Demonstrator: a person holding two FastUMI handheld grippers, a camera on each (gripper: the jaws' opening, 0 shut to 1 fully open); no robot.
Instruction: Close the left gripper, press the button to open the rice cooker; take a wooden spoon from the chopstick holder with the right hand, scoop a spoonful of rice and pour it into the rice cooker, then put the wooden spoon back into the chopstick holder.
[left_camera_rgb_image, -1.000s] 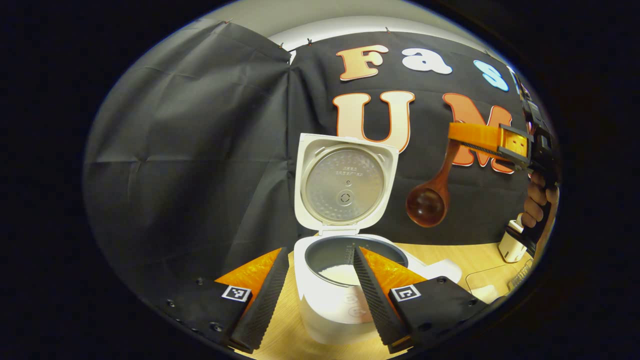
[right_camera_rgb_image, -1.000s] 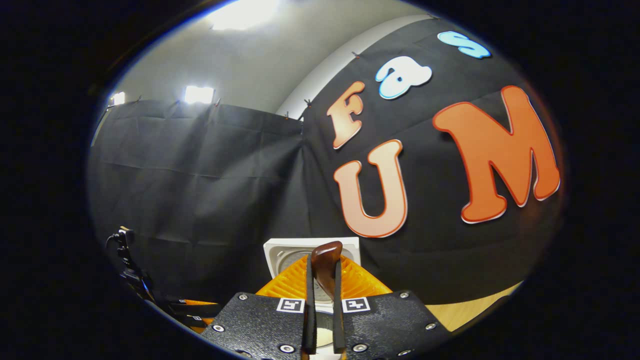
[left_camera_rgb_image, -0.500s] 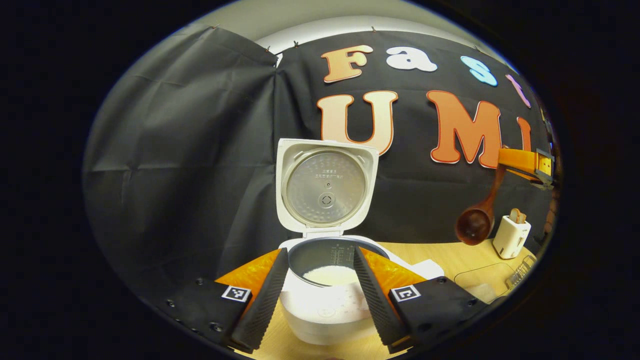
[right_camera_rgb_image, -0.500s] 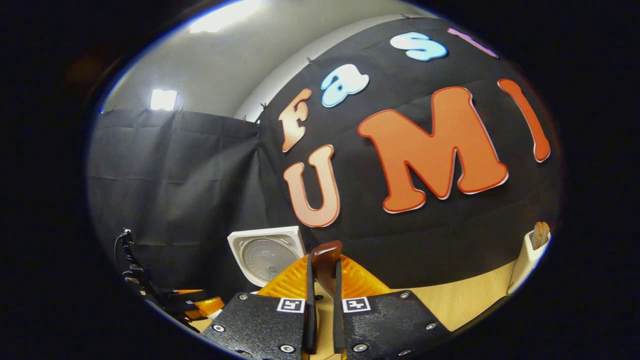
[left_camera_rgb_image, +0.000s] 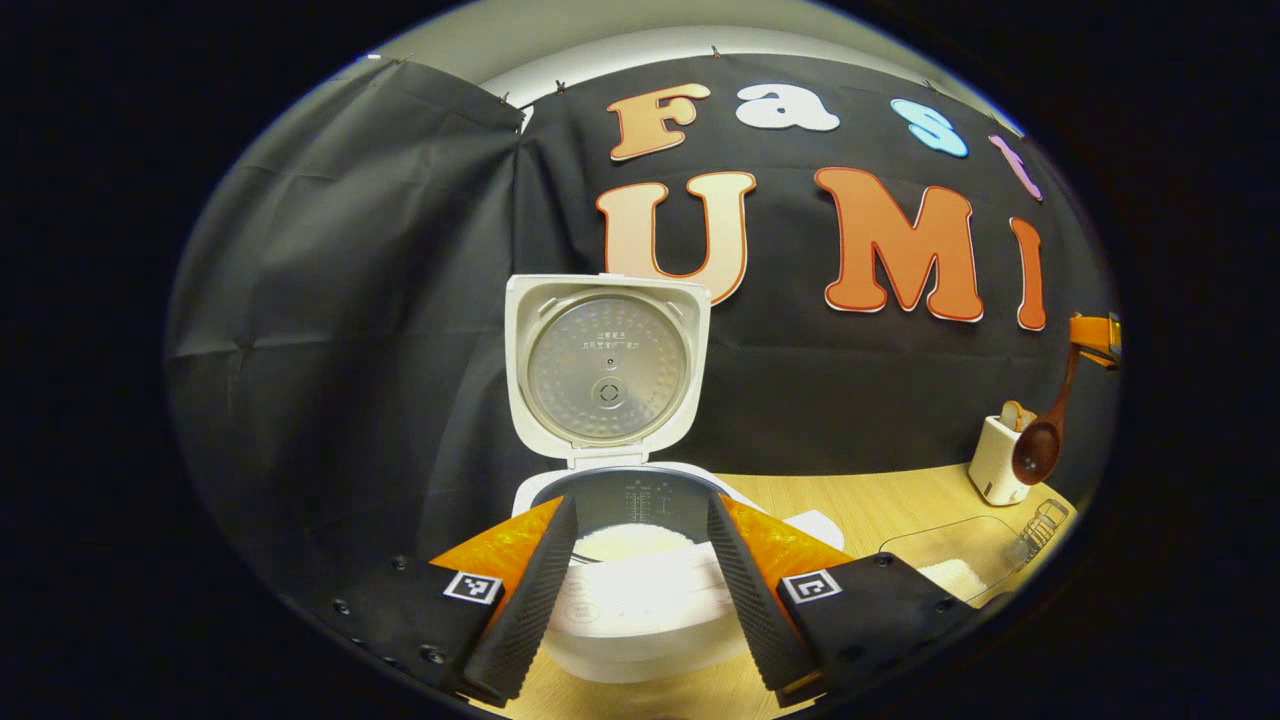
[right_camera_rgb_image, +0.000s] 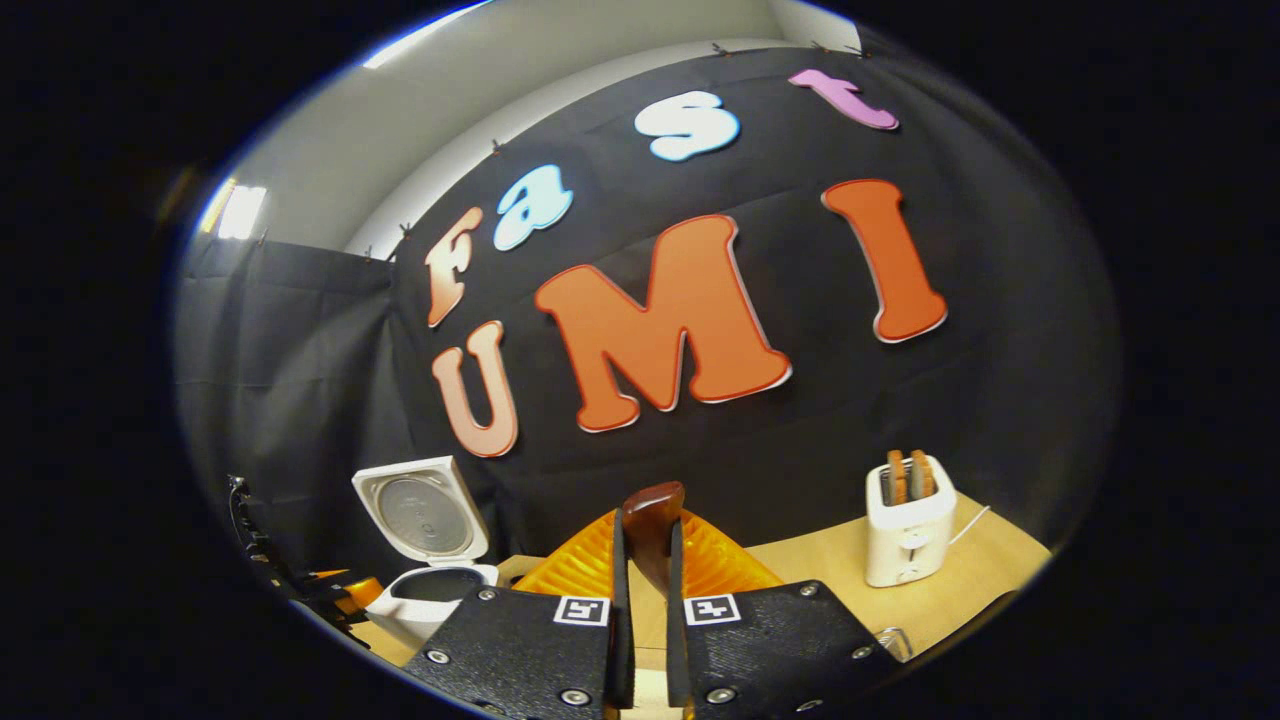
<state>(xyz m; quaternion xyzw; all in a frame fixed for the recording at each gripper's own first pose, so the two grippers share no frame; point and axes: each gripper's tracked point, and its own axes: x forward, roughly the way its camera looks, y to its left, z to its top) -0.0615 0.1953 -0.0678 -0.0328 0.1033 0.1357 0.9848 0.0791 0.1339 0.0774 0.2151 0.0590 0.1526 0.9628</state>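
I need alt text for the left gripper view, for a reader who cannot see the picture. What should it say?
A white rice cooker stands open on a wooden table, lid upright and rice in its pot, seen between the open fingers of the left hand-held gripper. At far right, the right hand-held gripper holds a wooden spoon hanging bowl-down beside a white toaster.

A staged kitchen corner inside a recording booth is being shown. Domestic use is being suggested by a white rice cooker (left_camera_rgb_image: 625, 590) with its lid raised, a white toaster (right_camera_rgb_image: 908, 522) holding slices, a clear container of rice (left_camera_rgb_image: 955, 560) and a wooden spoon (left_camera_rgb_image: 1040, 445), all set over a pale wooden tabletop (left_camera_rgb_image: 880, 495). The staging is being betrayed by black cloth (left_camera_rgb_image: 350, 300) pinned up as walls beneath a plain ceiling with strip lighting (right_camera_rgb_image: 240, 205).
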